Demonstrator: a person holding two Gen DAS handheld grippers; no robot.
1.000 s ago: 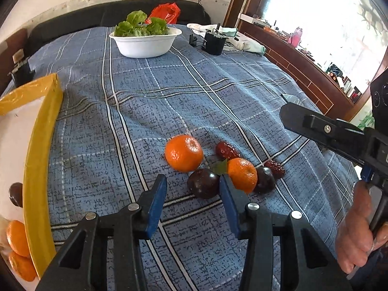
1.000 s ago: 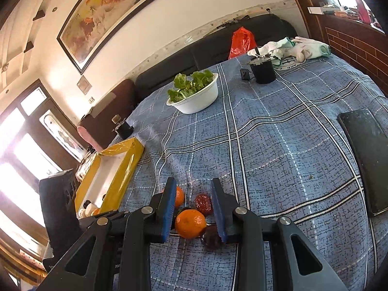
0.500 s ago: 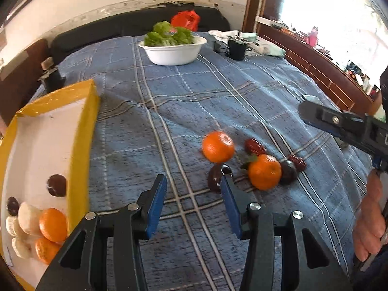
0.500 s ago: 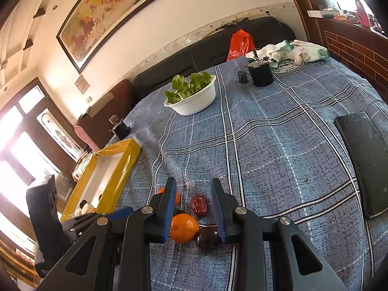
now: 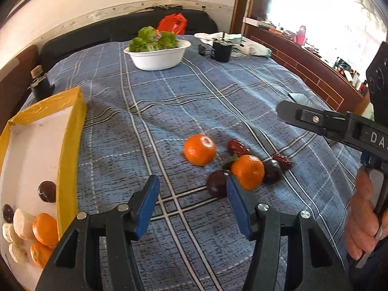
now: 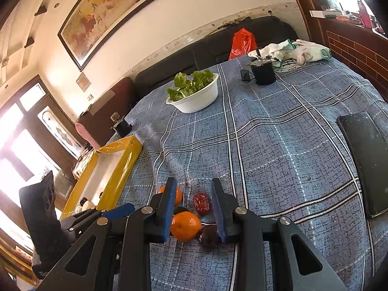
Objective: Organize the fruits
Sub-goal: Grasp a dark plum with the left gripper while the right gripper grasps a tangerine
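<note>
At the far left of the left wrist view sits your yellow-rimmed tray (image 5: 70,150), with mandarins, pale banana slices and two dark fruits already gathered in its lower left corner. So, as I read it, you are between trips: some fruit is sorted and the next pick is being lined up.

Moving toward the middle, your left gripper (image 5: 191,194) hangs over bare cloth at the bottom of the frame. Its jaws have just been opening and now stand moderately wide, with nothing between them.

Right of centre lies the loose cluster on the blue plaid tablecloth (image 5: 242,92). A lone mandarin (image 5: 199,149) sits a little apart on the left. Next comes a dark plum (image 5: 217,183), half hidden behind your right-hand blue pad, touching a second mandarin (image 5: 247,171). Two red dates and another dark fruit lie just beyond.

At the right edge, your right gripper (image 6: 194,206) hovers above that cluster. In its own view the jaws stand narrow and hold nothing; the second mandarin and a date show on the cloth below the gap.

For the next move, I'd pick one fruit for the left gripper. The lone mandarin looks easiest because it stands clear. Centre the jaws over it and come down before closing, or you risk nudging the touching fruits into a roll.
</note>
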